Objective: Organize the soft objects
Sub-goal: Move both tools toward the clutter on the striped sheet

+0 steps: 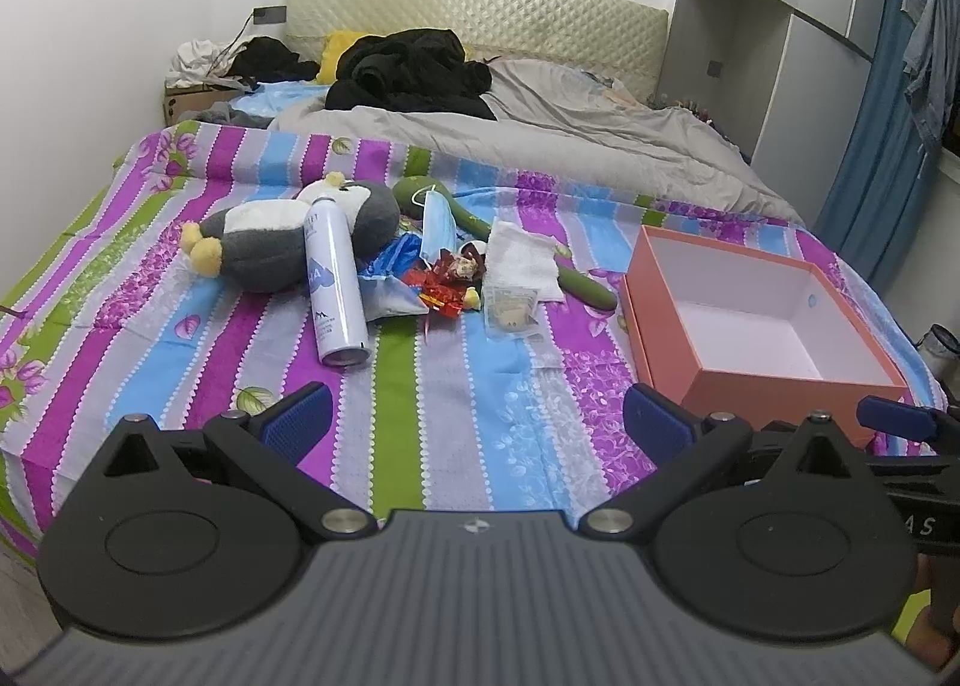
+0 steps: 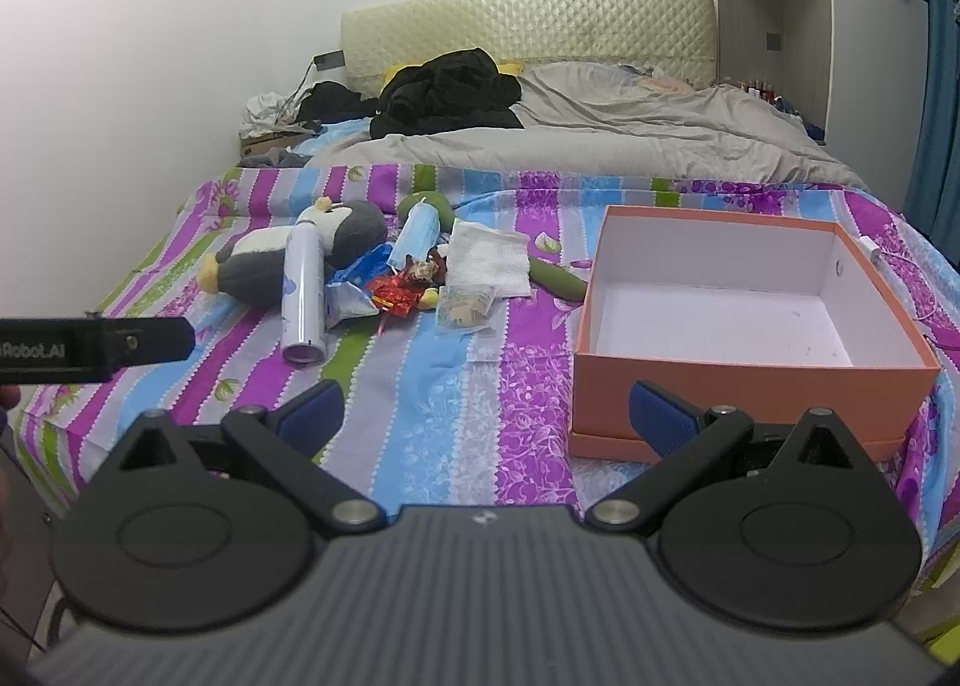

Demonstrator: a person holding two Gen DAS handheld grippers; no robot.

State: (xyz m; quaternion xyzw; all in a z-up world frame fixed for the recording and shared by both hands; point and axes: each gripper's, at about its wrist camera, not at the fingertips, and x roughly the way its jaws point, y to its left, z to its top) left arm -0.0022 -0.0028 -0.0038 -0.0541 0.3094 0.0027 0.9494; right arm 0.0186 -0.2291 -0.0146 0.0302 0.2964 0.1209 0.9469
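From the left wrist view, the left gripper (image 1: 477,416) hangs above the near edge of the bed (image 1: 420,398), its blue-padded fingers (image 1: 300,419) spread wide with nothing between them. Ahead of the fingers and slightly to their left lies a heap of things on the striped bedsheet: a grey-and-white plush penguin (image 1: 282,242), a white spray can (image 1: 333,281) lying across it, a blue face mask (image 1: 438,224), a folded white cloth (image 1: 519,254), a green plush toy (image 1: 576,278) and a small red-clad doll (image 1: 447,278). Just beyond the right finger stands an open orange box (image 1: 756,326), white inside and empty. From the right wrist view, the right gripper (image 2: 486,419) is likewise held over the bed's near edge, its fingers (image 2: 663,416) wide apart and gripping nothing. The orange box (image 2: 750,386) sits just ahead of the right finger, partly behind it. The plush penguin (image 2: 300,248), spray can (image 2: 303,296), face mask (image 2: 417,227), white cloth (image 2: 489,257) and green plush toy (image 2: 558,281) lie farther ahead, toward the left finger's side. The left gripper's black finger (image 2: 150,341) juts in from the left edge.
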